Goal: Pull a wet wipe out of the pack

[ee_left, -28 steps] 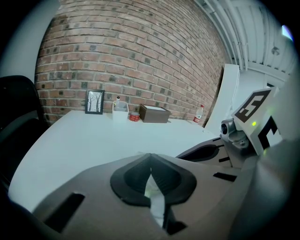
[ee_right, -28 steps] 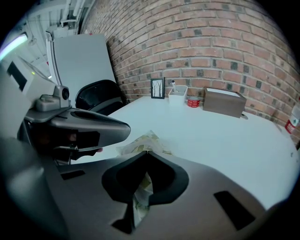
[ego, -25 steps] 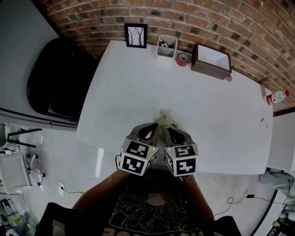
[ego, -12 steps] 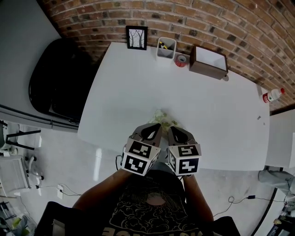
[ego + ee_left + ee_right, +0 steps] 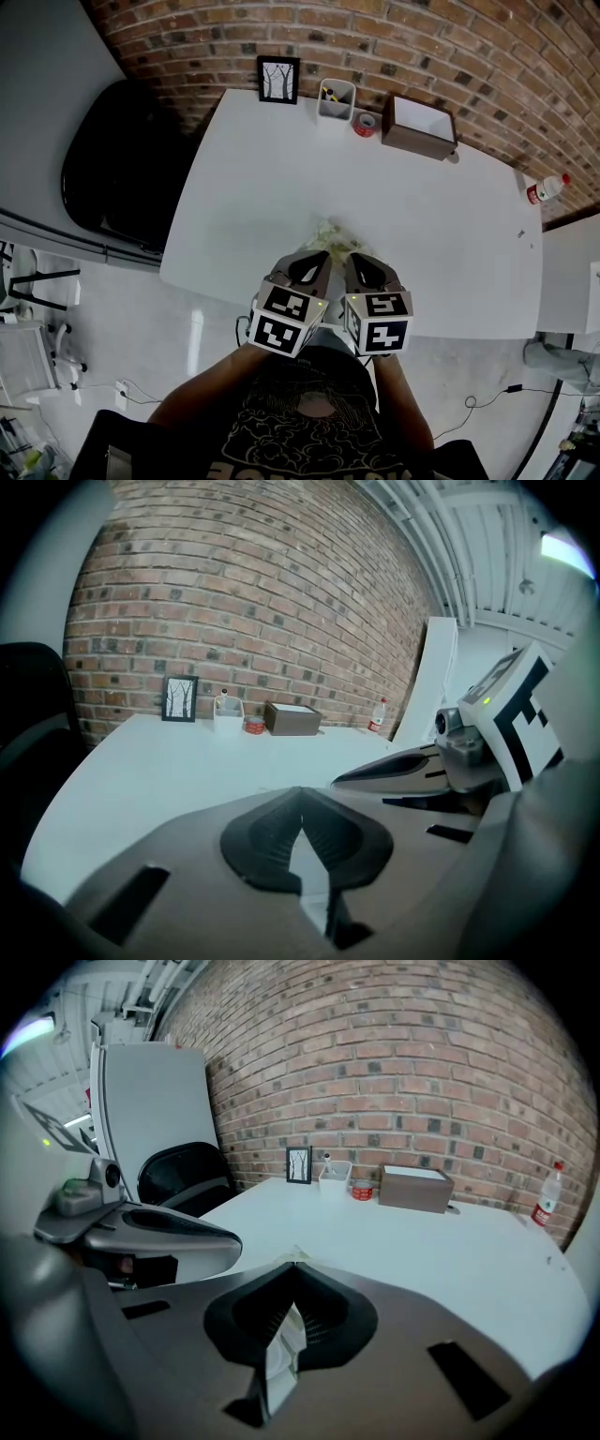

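Both tongs have slid slightly toward the person, staying at the table's [image 5: 272,178] near edge. The right tongs [image 5: 354,259] [image 5: 295,1275] are clamped on the crinkled pack [image 5: 330,238] [image 5: 278,1358]. The left tongs [image 5: 317,255] [image 5: 301,797] are closed on a white sheet [image 5: 310,855]. Well apart, along the brick wall [image 5: 441,42], stand a picture frame [image 5: 278,78], cup [image 5: 337,97], tape roll [image 5: 365,124], brown box [image 5: 419,125] and bottle [image 5: 545,189].

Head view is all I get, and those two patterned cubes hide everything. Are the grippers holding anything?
Observer: The right gripper is shut on a crinkled pale sheet; wipe or wrapper, I cannot tell.
Operator: And the left?
Observer: The left gripper has its tips together; a smooth pale strip shows behind them, and I cannot tell what it is.
Operator: Where is the pack?
Observer: A yellow-green corner of the pack sits right at the right gripper's tips.
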The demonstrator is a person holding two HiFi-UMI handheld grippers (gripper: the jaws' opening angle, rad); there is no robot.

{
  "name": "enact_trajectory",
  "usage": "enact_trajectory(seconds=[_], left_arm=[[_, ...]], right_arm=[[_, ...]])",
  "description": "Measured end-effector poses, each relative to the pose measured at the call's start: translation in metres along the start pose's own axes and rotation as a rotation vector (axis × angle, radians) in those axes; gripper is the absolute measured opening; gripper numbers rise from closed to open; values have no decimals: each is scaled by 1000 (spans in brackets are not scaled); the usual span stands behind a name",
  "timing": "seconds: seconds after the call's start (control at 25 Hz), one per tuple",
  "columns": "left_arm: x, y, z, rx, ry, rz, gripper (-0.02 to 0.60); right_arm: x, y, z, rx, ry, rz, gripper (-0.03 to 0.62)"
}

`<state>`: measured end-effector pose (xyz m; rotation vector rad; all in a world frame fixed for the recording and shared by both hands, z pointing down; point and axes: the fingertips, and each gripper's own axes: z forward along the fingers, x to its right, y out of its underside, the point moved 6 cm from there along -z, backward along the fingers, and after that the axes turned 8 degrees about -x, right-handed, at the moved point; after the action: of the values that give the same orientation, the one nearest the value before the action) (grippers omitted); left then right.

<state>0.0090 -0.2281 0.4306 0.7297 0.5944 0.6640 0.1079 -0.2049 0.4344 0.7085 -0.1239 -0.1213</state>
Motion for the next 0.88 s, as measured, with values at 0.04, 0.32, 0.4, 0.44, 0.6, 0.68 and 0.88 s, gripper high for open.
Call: enact_trajectory(seconds=[0.04, 0.32, 0.4, 0.44, 0.6, 0.68, 0.88], left_arm=[[0, 0, -1, 2, 1, 0, 12], [0, 1, -11, 17, 13, 9, 12], [1, 2, -14, 20, 20, 10, 12], [1, 3, -15, 21, 25, 10, 12], [4, 3, -23, 31, 34, 17, 12], [6, 2, -28, 40, 37, 26, 12], [12, 4, -39, 55, 48, 47, 12]], right_arm=[[0, -1, -1, 3, 4, 0, 18], [-7, -5, -11, 34, 36, -8, 18], [-9, -6, -15, 45, 45, -8, 18], [-10, -7, -18, 51, 52, -10, 18], [-15, -10, -28, 75, 73, -17, 18], [-18, -12, -34, 88, 79, -17, 18], [-24, -8, -42, 104, 92, -17, 18]])
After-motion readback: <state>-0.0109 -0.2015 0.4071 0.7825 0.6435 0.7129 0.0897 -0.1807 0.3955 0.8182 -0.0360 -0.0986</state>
